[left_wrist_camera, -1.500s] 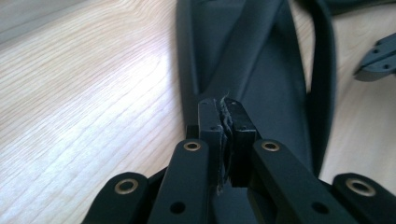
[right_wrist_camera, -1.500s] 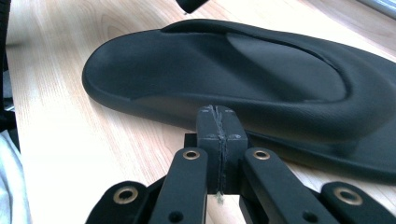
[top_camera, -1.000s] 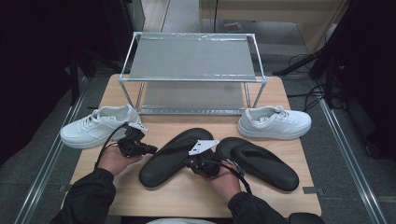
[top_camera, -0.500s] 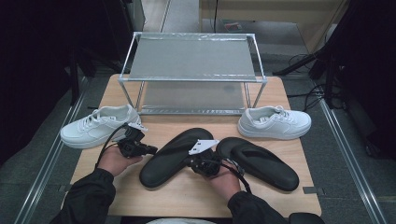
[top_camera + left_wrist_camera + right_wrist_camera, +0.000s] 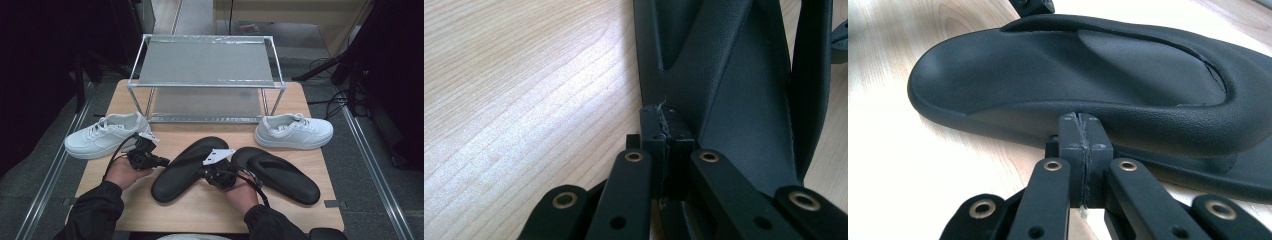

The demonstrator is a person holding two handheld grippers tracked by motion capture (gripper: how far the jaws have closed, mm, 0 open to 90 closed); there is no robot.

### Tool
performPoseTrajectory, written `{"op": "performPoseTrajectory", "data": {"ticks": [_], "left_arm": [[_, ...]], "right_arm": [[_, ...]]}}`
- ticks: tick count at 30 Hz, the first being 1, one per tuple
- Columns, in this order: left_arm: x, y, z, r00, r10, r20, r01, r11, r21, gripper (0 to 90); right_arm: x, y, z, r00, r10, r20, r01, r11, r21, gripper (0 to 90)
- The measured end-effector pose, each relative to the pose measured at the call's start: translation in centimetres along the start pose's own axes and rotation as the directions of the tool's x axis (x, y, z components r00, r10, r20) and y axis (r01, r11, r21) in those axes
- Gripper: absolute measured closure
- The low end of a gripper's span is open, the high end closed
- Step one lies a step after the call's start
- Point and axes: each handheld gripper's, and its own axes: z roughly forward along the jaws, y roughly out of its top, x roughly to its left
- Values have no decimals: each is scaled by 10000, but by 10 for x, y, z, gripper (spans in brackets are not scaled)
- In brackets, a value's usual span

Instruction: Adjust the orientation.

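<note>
A: Table [image 5: 210, 212] first: we have a two-tier metal rack [image 5: 207, 65] at the far edge, both shelves bare. A white sneaker [image 5: 102, 140] sits at the left, another white sneaker [image 5: 295, 131] at the right, both on the tabletop in front of the rack.

B: And between them, nearest our hands, the two black slippers. The left slipper [image 5: 187, 162] lies slanted, the right slipper [image 5: 275, 172] slanted the other way; their near ends almost meet in the middle.

A: Grippers. The left gripper [image 5: 159, 161] rests just at the left slipper's edge, jaws clenched together with nothing between them. The gripper view has the strap close ahead of the tips.

B: The right gripper [image 5: 209, 170] is likewise clenched and empty, nosed up against the rim of a slipper's sole.

A: We judge the step is picking up a slipper for the rack. To do it well, we'd open the jaws first, then bite the sole rim or strap squarely, not the very tip.

B: Room: open wood lies near the front edge. The rack posts and the sneakers narrow the path, so we'd lift up before going forward.
</note>
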Motion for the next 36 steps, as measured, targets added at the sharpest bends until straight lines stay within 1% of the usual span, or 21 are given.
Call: {"op": "performPoseTrajectory", "data": {"ticks": [5, 9, 10, 12, 15, 18, 23, 25, 26, 28, 29, 30, 31, 32, 36], "left_arm": [[-2, 0, 0, 10000, 95, -10, -95, 9999, 68, 900], [-3, 1, 1, 10000, 68, 32, -68, 9999, 94, 900], [-4, 1, 1, 9999, 133, 38, -133, 9998, 134, 900], [-5, 1, 2, 9999, 123, 20, -123, 9999, 122, 900], [-6, 1, 3, 9998, 139, 147, -141, 9998, 166, 900], [-8, 1, 3, 9996, 191, 184, -195, 9996, 205, 900], [-11, 1, 4, 9995, 227, 207, -233, 9994, 263, 900], [-12, 1, 5, 9992, 241, 315, -249, 9993, 265, 900], [-13, 1, 5, 9991, 281, 328, -290, 9992, 286, 900], [-18, 2, 7, 9989, 368, 295, -377, 9988, 318, 900], [-18, 2, 7, 9989, 368, 295, -377, 9988, 318, 900], [-19, 2, 8, 9987, 302, 416, -315, 9990, 323, 900], [-19, 2, 8, 9987, 302, 416, -315, 9990, 323, 900], [-19, 2, 8, 9984, 213, 531, -230, 9992, 318, 900], [-21, 2, 8, 9984, 176, 546, -195, 9993, 330, 900]], "right_arm": [[-1, 0, 0, 10000, 7, 50, -7, 10000, 5, 900], [-1, 0, -1, 9999, 36, 101, -36, 10000, 5, 900], [-1, 0, -1, 9999, 12, 116, -12, 10000, -6, 900], [-2, -1, -1, 9999, 18, 136, -18, 10000, -1, 900], [-3, -1, -2, 9994, 104, 318, -103, 9999, -35, 900], [-6, -1, -2, 9990, 267, 367, -265, 9996, -72, 900], [-7, -1, -2, 9986, 266, 457, -263, 9996, -70, 900], [-9, -1, -3, 9976, 282, 627, -277, 9996, -91, 900], [-12, -2, -4, 9970, 525, 560, -521, 9986, -98, 900], [-15, -2, -4, 9965, 610, 572, -604, 9981, -117, 900], [-15, -2, -4, 9965, 610, 572, -604, 9981, -117, 900], [-17, -1, -5, 9955, 636, 699, -630, 9979, -117, 900], [-17, -1, -5, 9955, 636, 699, -630, 9979, -117, 900], [-19, -2, -5, 9951, 671, 720, -660, 9977, -169, 900], [-21, -1, -4, 9947, 777, 680, -766, 9969, -182, 900]]}}
